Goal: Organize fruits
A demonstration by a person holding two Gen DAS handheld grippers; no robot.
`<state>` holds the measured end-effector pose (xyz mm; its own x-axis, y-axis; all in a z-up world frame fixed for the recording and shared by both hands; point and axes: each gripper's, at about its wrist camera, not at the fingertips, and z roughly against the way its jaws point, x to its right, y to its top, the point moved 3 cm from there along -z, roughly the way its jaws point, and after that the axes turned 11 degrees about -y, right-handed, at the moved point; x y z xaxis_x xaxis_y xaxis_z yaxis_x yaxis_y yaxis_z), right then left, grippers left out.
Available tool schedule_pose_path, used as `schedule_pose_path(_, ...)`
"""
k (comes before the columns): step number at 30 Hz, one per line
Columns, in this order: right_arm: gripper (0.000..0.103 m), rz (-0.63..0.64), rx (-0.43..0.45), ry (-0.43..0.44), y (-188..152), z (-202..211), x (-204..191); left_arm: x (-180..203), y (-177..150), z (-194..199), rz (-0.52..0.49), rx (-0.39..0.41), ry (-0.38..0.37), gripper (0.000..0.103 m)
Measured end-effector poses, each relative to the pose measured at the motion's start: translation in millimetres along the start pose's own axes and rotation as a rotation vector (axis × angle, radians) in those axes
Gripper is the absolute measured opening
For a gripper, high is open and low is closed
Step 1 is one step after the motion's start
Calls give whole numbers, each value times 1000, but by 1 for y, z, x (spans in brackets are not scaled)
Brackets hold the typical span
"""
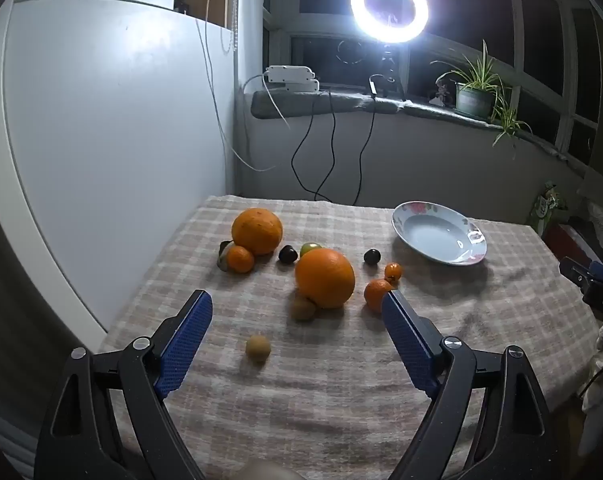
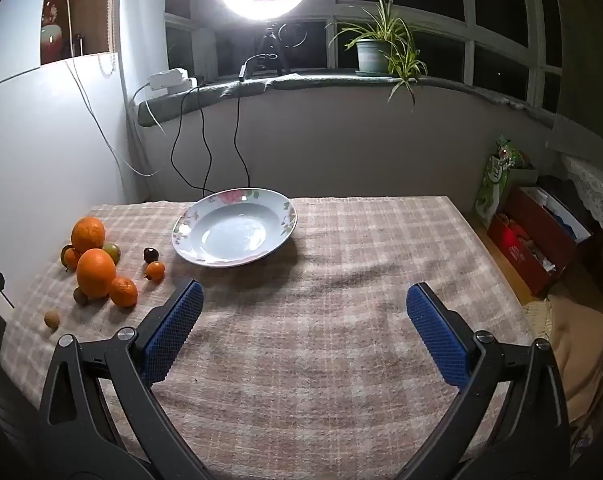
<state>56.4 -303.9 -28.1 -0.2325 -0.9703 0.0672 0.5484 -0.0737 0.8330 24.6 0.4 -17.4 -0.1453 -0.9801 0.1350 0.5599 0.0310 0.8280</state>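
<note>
Two big oranges (image 1: 324, 278) (image 1: 257, 231) lie on the checked cloth (image 1: 341, 360) with small mandarins (image 1: 376, 294), dark plums (image 1: 288, 254), a green fruit (image 1: 309, 247) and small brown fruits (image 1: 258, 347). An empty flowered plate (image 1: 440, 232) sits at the back right. My left gripper (image 1: 297, 304) is open above the cloth, in front of the near orange. My right gripper (image 2: 305, 296) is open and empty, in front of the plate (image 2: 234, 227); the fruit group (image 2: 96, 273) is to its left.
A ring light (image 1: 388, 6), cables and a potted plant (image 1: 475, 92) are on the sill behind the table. A white board (image 1: 101, 140) stands at the left. Boxes and bags (image 2: 533, 236) sit on the floor to the right of the table.
</note>
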Motion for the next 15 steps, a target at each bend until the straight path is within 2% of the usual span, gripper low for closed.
schedule_pose_path(15, 103, 17, 2, -1, 0, 4, -8, -4, -1, 7, 20, 12, 6, 87)
